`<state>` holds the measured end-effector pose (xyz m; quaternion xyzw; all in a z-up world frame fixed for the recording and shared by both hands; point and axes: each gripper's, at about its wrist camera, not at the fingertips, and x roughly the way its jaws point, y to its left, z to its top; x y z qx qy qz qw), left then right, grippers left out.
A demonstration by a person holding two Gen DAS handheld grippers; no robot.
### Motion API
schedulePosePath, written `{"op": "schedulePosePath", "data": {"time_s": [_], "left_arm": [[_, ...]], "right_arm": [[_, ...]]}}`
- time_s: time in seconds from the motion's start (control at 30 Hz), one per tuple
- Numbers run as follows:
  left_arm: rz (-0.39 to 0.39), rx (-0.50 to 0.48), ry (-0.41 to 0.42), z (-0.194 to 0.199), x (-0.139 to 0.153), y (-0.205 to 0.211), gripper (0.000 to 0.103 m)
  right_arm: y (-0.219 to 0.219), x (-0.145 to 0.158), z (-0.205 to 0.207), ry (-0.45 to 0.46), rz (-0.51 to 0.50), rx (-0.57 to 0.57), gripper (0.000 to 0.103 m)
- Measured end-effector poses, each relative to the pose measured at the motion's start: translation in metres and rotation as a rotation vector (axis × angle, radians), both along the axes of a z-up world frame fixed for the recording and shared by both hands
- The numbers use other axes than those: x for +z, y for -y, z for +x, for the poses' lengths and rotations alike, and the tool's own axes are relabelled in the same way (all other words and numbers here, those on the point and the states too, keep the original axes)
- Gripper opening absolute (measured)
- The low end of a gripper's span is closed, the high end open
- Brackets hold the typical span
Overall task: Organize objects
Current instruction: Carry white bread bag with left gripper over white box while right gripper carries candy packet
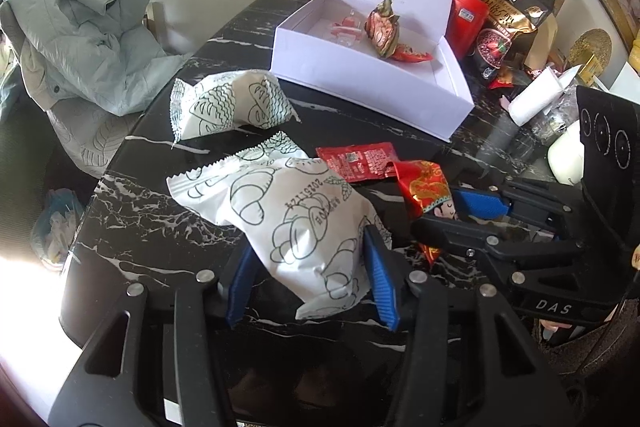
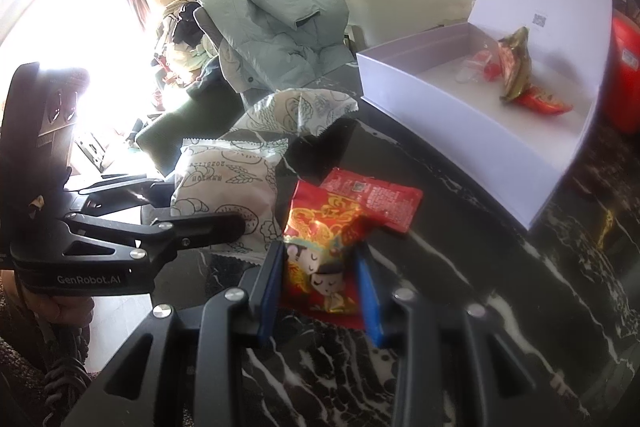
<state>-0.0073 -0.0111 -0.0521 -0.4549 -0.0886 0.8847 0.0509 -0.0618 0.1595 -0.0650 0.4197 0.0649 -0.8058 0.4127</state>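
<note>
Left wrist view, lower centre: the left gripper (image 1: 308,279) is clamped on a white bread packet (image 1: 288,223) printed with croissant outlines; both blue pads press into its sides and the wrapper buckles between them. The packet's far end lies toward mid-frame over the black marble table (image 1: 132,223).

Right wrist view, lower centre: the right gripper (image 2: 320,287) is clenched on a red cartoon snack packet (image 2: 324,247), blue pads against both its edges. In the left wrist view this gripper enters from the right edge at mid-height.

Just beyond the held items, a flat red sachet (image 1: 358,161) lies on the table at mid-frame, touching the red cartoon snack packet. A second white bread packet (image 1: 228,105) sits further back, left of centre, apart from the first.

Farther, upper centre and right: an open white box (image 1: 304,63) with its lid raised stands on the table. Inside lie a gold-and-red wrapped snack (image 1: 384,31), a red packet (image 1: 412,55) touching it, and a small clear wrapper (image 1: 346,27) beside it.

Upper right, beside the box: assorted snack bags (image 1: 508,15). Upper left: a grey-green coat (image 1: 80,23) draped over a chair.
</note>
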Motion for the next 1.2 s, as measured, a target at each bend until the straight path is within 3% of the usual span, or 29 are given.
{"op": "schedulePosePath", "data": {"time_s": [0.5,1.2], "left_arm": [[-0.025,-0.074,-0.115,-0.008,0.051,-0.03,0.048],[-0.023,-0.203,-0.133,-0.06,0.057,-0.079,0.048]], "right_arm": [[-0.027,0.051,0.006,-0.116,-0.031,-0.048,0.035],[-0.072,0.064,-0.025,-0.135,-0.026,-0.168,0.034]]}}
